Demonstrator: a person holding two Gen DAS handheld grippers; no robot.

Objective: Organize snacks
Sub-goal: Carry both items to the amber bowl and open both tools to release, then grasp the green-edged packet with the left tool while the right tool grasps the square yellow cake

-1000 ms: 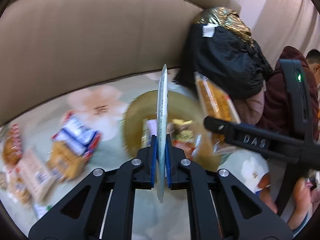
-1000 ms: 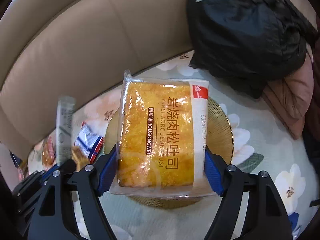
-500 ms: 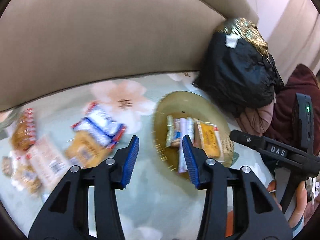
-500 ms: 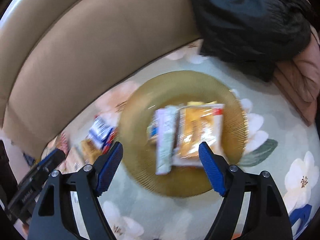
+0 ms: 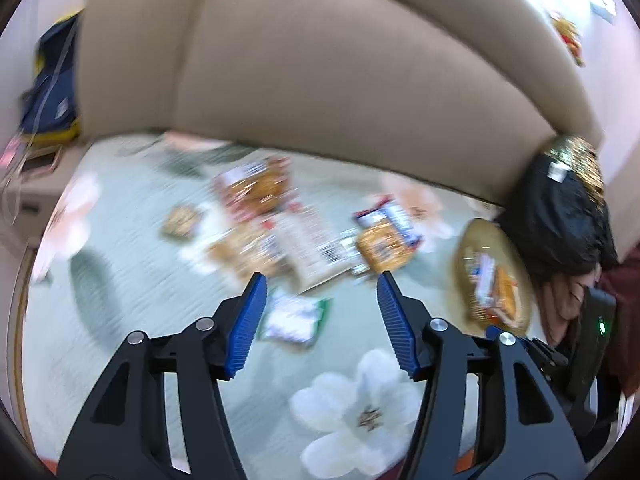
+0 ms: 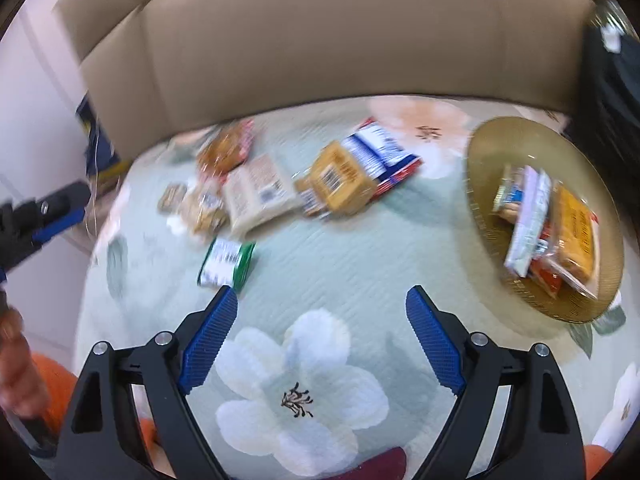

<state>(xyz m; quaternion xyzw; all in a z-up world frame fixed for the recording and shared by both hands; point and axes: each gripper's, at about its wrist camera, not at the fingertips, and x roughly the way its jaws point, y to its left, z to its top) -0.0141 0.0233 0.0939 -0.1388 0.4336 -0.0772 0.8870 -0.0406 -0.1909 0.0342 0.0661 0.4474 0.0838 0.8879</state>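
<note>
Both my tongs, left gripper and right gripper, are hanging spread, empty; few packets sitting on plate, loose snacks waiting.

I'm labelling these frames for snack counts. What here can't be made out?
- Left wrist view: the loose packets smear together from motion blur; no count, no print.
- Right wrist view: the plate snacks overlap, hiding the lower ones.
- Right wrist view: the black bag is cut by the edge.
</note>
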